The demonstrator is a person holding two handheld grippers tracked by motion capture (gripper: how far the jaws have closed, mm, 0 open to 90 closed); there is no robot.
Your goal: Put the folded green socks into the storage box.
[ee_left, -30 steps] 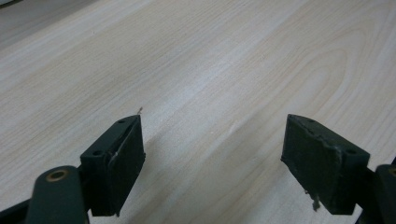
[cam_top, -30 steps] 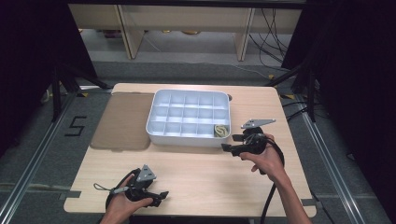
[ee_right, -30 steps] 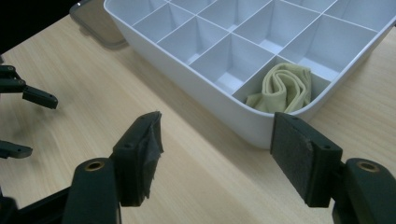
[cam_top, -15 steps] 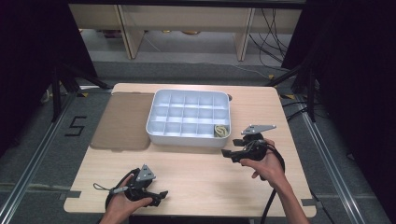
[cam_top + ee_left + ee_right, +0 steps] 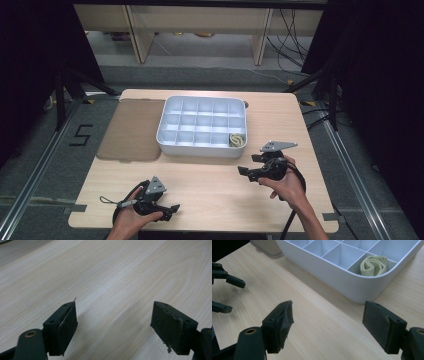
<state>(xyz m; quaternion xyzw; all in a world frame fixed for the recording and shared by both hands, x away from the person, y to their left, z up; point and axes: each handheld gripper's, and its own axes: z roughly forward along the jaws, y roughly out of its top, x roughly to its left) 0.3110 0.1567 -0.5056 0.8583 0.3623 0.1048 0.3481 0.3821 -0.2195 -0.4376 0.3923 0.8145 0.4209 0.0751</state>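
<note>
A white divided tray (image 5: 202,150) stands at the middle of the wooden table. A rolled yellowish cloth (image 5: 236,139) (image 5: 374,265) lies in its near right corner compartment. My right gripper (image 5: 248,165) (image 5: 327,322) hovers just in front of that corner, its jaws pointing left. They have just been opening and stand open, with only bare wood between them. My left gripper (image 5: 172,212) (image 5: 113,325) rests low near the table's front left, open over bare wood. The right gripper view also catches it at the left edge (image 5: 229,293).
A flat brown lid (image 5: 132,129) lies left of the tray, touching its side. Bare tabletop (image 5: 210,192) stretches between the two grippers. The right gripper's cable (image 5: 295,200) trails off the front edge. Dark stands and floor cables surround the table.
My right gripper has drawn back from the tray's near right corner toward the front of the table and sunk a little, its jaws wider. The left gripper has stayed put.
</note>
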